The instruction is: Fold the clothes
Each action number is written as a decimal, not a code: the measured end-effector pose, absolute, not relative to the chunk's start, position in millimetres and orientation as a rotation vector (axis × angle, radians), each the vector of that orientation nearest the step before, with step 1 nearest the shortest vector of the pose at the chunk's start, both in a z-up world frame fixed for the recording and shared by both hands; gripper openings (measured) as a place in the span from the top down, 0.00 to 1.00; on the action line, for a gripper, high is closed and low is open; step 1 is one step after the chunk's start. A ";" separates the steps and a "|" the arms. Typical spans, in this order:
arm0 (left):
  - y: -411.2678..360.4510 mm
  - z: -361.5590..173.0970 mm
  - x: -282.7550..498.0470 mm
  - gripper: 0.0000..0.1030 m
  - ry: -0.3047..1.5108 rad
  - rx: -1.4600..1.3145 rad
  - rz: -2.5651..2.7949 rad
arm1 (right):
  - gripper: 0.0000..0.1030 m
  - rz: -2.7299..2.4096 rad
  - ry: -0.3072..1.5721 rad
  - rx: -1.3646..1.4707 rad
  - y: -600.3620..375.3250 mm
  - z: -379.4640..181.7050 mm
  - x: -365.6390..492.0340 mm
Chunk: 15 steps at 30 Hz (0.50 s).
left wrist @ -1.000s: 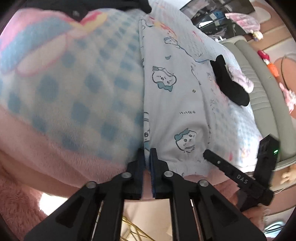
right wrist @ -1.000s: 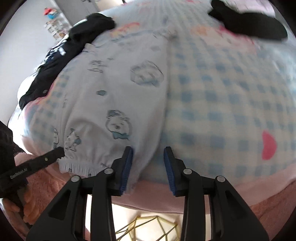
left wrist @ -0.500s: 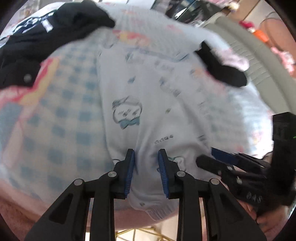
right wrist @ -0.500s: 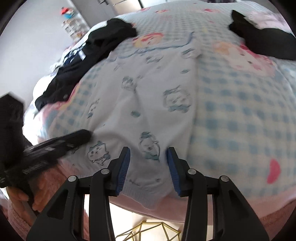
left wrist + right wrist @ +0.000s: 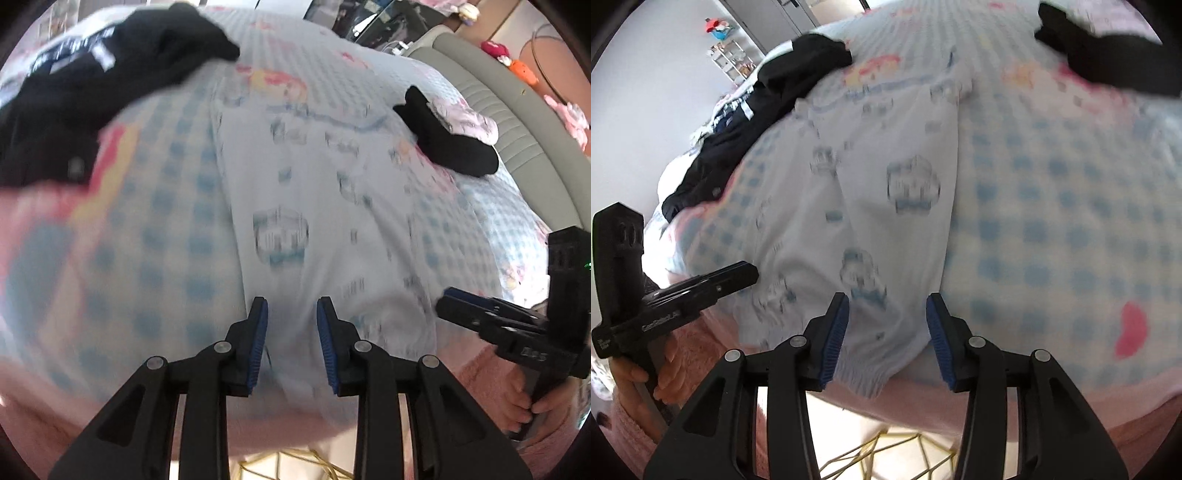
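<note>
— Left wrist view first: where do the pyjama trousers [image 5: 325, 229] lie from your left gripper [image 5: 291, 343]?

— Straight ahead of it. The pale printed trousers run lengthwise from the bottom centre of the frame up toward the top centre, flat on the checked blanket [image 5: 155, 229]. Your jaws stand apart with nothing pinched; the near end of the cloth shows in the gap between them, not gripped. Your right gripper [image 5: 454, 301] sits at the right edge of the frame, beside the same near end (its jaws are edge-on here, so I cannot tell their state from this side).

— And the right wrist view?

— Same long axis, bottom centre to upper centre. Your right gripper [image 5: 886, 332] is spread wide, holding nothing, directly over the elastic cuff [image 5: 864, 380]. The left gripper [image 5: 738, 275] is at the left edge of the frame, near the other cuff. Each hand is nearest its own corner, so I'd judge a lengthwise fold away from you comes next.
</note>
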<state>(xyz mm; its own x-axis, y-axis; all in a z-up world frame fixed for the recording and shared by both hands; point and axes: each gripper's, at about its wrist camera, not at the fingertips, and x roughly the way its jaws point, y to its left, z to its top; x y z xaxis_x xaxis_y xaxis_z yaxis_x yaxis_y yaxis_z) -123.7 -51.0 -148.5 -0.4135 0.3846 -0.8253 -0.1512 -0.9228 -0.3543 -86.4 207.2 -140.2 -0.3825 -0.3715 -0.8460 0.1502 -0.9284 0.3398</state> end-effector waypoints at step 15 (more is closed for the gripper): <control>-83.3 -142.3 -274.5 0.69 -0.245 -1.522 2.566 | 0.54 -2.556 -0.041 1.482 210.9 -109.2 -241.4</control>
